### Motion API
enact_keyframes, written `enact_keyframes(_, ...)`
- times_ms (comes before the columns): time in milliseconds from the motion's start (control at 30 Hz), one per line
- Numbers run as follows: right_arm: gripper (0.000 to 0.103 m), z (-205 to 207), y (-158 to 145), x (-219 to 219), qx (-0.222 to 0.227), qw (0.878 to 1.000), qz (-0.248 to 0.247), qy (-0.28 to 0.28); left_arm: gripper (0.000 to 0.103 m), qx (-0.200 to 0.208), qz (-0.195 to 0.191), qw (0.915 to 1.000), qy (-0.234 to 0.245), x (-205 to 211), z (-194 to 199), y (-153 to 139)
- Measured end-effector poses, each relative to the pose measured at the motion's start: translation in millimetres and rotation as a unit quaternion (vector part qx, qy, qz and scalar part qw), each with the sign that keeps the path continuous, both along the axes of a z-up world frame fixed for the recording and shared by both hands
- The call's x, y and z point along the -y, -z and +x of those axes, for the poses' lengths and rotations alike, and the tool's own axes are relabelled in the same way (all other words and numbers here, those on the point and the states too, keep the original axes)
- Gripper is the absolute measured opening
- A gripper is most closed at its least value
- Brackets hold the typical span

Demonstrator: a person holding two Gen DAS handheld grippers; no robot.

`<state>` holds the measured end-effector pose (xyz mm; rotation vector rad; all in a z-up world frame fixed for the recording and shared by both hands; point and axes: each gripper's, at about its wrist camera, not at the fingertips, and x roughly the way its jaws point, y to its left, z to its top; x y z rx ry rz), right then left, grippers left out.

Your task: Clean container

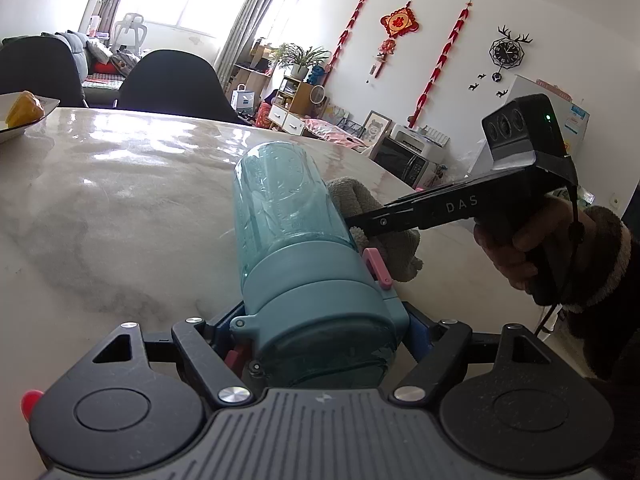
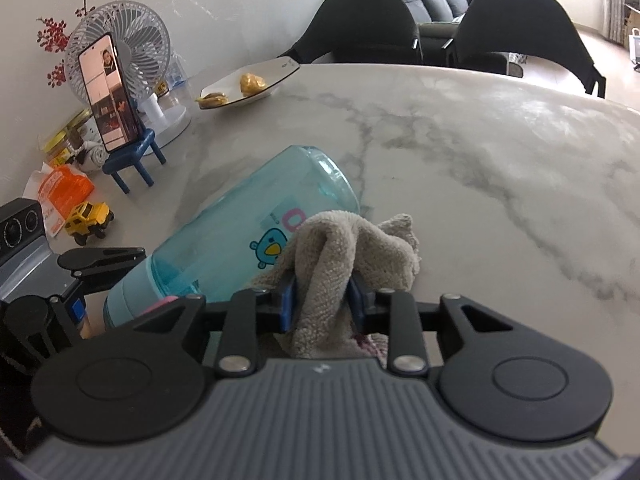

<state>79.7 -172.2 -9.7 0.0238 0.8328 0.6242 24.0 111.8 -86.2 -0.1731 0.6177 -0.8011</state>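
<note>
A clear teal water bottle with a teal lid and a pink latch lies tilted over the marble table. My left gripper is shut on the bottle's lid end. The bottle also shows in the right wrist view, with a cartoon bird sticker on its side. My right gripper is shut on a beige towel, which presses against the bottle's right side. In the left wrist view the towel sits behind the bottle under the right gripper's black fingers.
A marble table holds a plate of food, a white fan, a phone on a blue stand, a yellow toy truck and orange packets. Black chairs stand at the far edge.
</note>
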Motion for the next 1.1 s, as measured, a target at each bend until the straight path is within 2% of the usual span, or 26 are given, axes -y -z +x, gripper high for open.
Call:
enact_keyframes(233,0.027,-11,1,6,0.014,0.999,0.024,0.022,0.081,0.005,0.011,0.9999,-0.005,4,-1,-2)
enact_keyframes(333,0.027,-17,-4,10,0.029,0.999,0.019,0.025,0.080,0.005,0.017,0.9998,-0.007,6,-2,-4)
enact_keyframes(367,0.030,-20,-6,11,0.034,0.999,0.015,0.028,0.080,0.005,0.020,0.9997,-0.009,6,-2,-5)
enact_keyframes(500,0.050,-31,-17,15,0.062,0.998,-0.001,0.031,0.080,0.010,0.046,0.9987,-0.019,10,-9,-11)
enact_keyframes(533,0.053,-35,-20,16,0.073,0.997,-0.003,0.027,0.080,0.010,0.053,0.9983,-0.021,12,-10,-12)
enact_keyframes(633,0.070,-47,-27,14,0.107,0.994,-0.013,-0.003,0.080,-0.003,0.059,0.9978,-0.029,13,-12,-16)
enact_keyframes(700,0.089,-55,-29,8,0.131,0.990,-0.029,-0.035,0.080,-0.018,0.051,0.9978,-0.039,10,-11,-19)
enact_keyframes(733,0.092,-59,-28,3,0.142,0.988,-0.040,-0.054,0.080,-0.026,0.047,0.9976,-0.043,9,-10,-20)
enact_keyframes(833,0.093,-67,-24,-12,0.167,0.978,-0.069,-0.101,0.080,-0.054,0.020,0.9966,-0.059,0,-8,-22)
enact_keyframes(933,0.097,-74,-21,-22,0.195,0.968,-0.085,-0.137,0.080,-0.094,-0.027,0.9923,-0.076,-13,-6,-23)
enact_keyframes(1100,0.102,-88,-16,-35,0.260,0.940,-0.093,-0.198,0.080,-0.131,-0.067,0.9849,-0.091,-30,-8,-22)
